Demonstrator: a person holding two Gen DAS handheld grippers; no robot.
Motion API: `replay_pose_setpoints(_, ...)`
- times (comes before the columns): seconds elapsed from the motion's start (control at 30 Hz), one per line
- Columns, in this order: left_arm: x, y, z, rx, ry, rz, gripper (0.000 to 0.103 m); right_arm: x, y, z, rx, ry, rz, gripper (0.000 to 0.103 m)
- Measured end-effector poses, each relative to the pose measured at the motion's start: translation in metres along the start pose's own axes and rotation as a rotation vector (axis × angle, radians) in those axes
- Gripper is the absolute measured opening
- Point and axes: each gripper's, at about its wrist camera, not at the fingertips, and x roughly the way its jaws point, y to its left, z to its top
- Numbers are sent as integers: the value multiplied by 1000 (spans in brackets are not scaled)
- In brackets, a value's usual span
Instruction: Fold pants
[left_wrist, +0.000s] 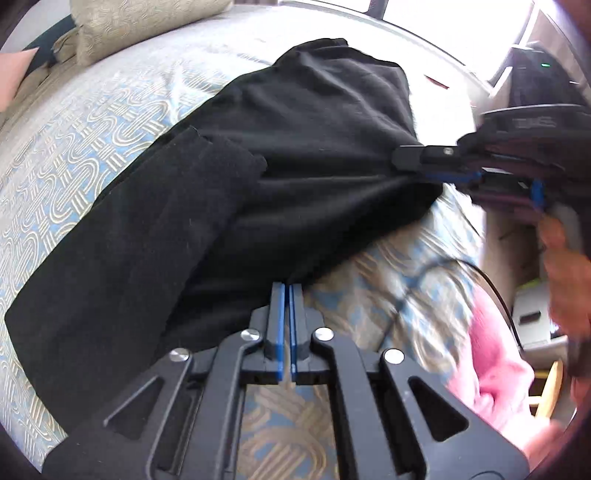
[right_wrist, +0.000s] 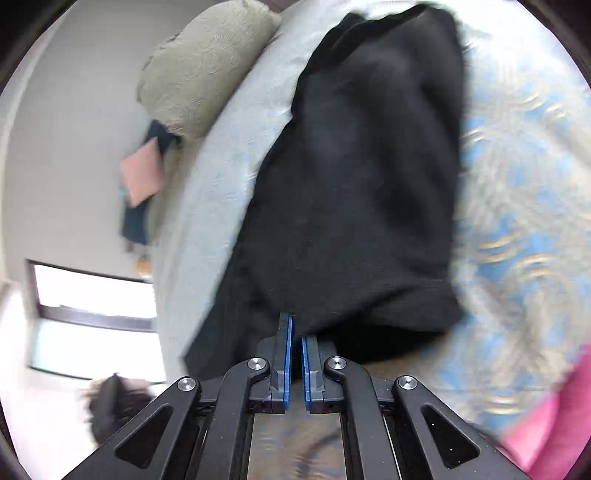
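Lying across the patterned bed (left_wrist: 74, 155), black pants (left_wrist: 229, 192) pinched at near edge by left gripper (left_wrist: 287, 291) and right gripper (right_wrist: 295, 328), both pressed together.

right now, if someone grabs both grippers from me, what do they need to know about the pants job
Left gripper: shut, pinching the near edge of the black pants.
Right gripper: shut, clamped on another edge of the pants; the left view shows its tips biting the cloth at the far right side.
Pants: spread across the patterned bedspread, one layer already lying over another, so a fold looks to be made or under way. The gripped edges look raised off the bed.
Left to do: carry the held edges over, lay them down, release and, probably, fold once more.
Nearby: a pillow at the head, pink cloth by the near edge.
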Motion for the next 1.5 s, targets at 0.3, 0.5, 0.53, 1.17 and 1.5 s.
replay_pose_setpoints(0.3,0,5,-17,-58,12,10,7,-4,-23,-3,-4,66,-21,16)
replay_pose_setpoints(0.5,-10,-6,23,-57,-70,-40,34,6,20,7,-137,44,48,24)
replay_pose_setpoints(0.53,-11,-6,31,-66,-95,-51,39,12,19,9,-145,48,14,25)
replay_pose_setpoints(1.17,5,-22,64,-92,-105,-100,52,-36,-36,60,-91,15,86,30)
replay_pose_setpoints(1.5,59,-39,83,-99,24,-113,53,-19,-84,61,44,174,57,20)
